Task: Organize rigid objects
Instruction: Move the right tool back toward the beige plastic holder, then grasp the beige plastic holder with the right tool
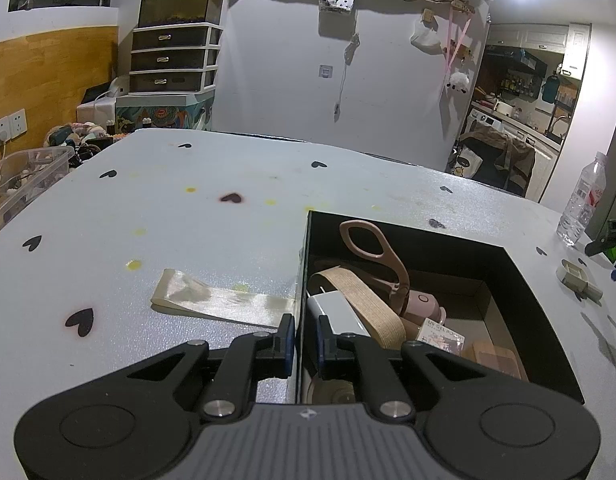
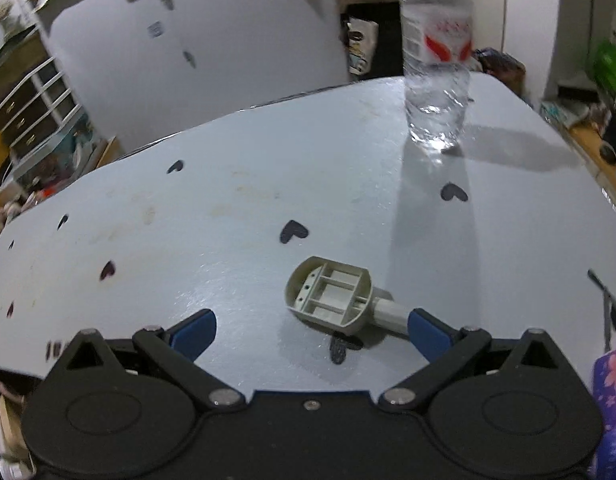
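My left gripper (image 1: 305, 340) is shut on the left wall of an open black box (image 1: 524, 280), one finger outside and one inside. In the box lie pink scissors (image 1: 382, 252), a woven tan band (image 1: 368, 304), a white block (image 1: 338, 312), a pink round item (image 1: 424, 306) and a small labelled carton (image 1: 444, 330). A beige plastic part with a stub handle (image 2: 332, 298) lies on the table right of the box (image 1: 576, 278). My right gripper (image 2: 312, 326) hovers low over the part, jaws wide open, the stub close to the right fingertip (image 2: 426, 328).
A clear water bottle (image 2: 436, 60) stands at the table's far right (image 1: 584, 200). A shiny cream ribbon strip (image 1: 212, 298) lies left of the box. The pale tabletop (image 2: 228, 200) carries black heart prints. A purple flowered object (image 2: 612, 392) sits at the near right edge.
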Demonstrator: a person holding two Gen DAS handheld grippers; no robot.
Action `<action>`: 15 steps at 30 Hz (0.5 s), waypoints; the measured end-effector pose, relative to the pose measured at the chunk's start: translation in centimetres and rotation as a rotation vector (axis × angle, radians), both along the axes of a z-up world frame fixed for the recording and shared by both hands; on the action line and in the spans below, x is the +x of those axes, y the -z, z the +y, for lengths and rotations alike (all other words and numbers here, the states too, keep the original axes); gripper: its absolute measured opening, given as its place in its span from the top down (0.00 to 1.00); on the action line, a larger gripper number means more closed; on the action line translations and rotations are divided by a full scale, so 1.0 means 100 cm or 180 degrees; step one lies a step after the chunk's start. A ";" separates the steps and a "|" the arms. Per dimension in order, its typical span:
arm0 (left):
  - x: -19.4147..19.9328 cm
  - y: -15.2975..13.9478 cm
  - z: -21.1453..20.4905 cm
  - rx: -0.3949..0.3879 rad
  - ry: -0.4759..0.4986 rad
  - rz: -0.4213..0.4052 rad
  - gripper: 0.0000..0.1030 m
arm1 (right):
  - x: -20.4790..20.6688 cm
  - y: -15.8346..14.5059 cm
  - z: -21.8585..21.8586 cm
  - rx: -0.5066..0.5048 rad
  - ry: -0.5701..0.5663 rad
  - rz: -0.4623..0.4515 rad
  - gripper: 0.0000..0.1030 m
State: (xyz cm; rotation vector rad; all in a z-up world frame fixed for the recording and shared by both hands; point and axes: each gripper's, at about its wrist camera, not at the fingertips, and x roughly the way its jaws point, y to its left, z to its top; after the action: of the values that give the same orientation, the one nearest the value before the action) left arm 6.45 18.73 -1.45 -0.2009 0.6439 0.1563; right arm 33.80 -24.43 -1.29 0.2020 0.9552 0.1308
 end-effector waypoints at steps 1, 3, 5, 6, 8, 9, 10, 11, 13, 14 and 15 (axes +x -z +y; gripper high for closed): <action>0.000 0.000 0.000 0.0001 -0.0001 -0.0001 0.91 | 0.002 0.002 0.000 0.0006 -0.0010 -0.0017 0.00; 0.000 0.000 0.000 0.0003 -0.0001 0.0000 0.90 | 0.009 0.007 -0.001 0.0016 -0.0002 -0.0047 0.00; 0.000 0.000 0.000 0.0002 0.0000 0.0000 0.90 | 0.016 0.011 0.001 0.0028 0.0020 -0.0019 0.00; 0.000 0.000 0.000 0.0001 -0.0001 0.0000 0.91 | 0.019 0.013 0.002 0.0029 0.0025 0.0005 0.00; 0.000 0.000 0.000 0.0002 -0.0001 0.0000 0.91 | 0.027 0.018 0.007 -0.0014 -0.0015 0.0031 0.00; 0.000 0.000 0.000 0.0001 -0.0001 0.0000 0.91 | 0.030 0.022 0.011 -0.0081 -0.0078 0.0040 0.00; 0.000 0.000 0.000 0.0001 -0.0001 -0.0001 0.91 | 0.033 0.025 0.015 -0.0178 -0.0153 0.0052 0.00; 0.000 0.000 0.000 0.0002 -0.0001 0.0000 0.91 | 0.036 0.029 0.018 -0.0274 -0.0209 0.0063 0.00; 0.000 0.000 0.000 0.0003 -0.0001 0.0000 0.91 | 0.040 0.034 0.023 -0.0402 -0.0267 0.0105 0.01; 0.000 0.000 0.000 0.0004 0.0000 0.0001 0.91 | 0.042 0.036 0.025 -0.0450 -0.0287 0.0156 0.02; 0.000 0.000 0.000 0.0004 -0.0001 0.0002 0.91 | 0.043 0.039 0.027 -0.0497 -0.0297 0.0205 0.07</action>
State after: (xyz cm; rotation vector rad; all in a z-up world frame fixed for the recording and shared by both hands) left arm 6.43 18.73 -1.46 -0.1999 0.6443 0.1570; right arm 38.08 -21.73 -5.16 0.0180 1.0346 0.1354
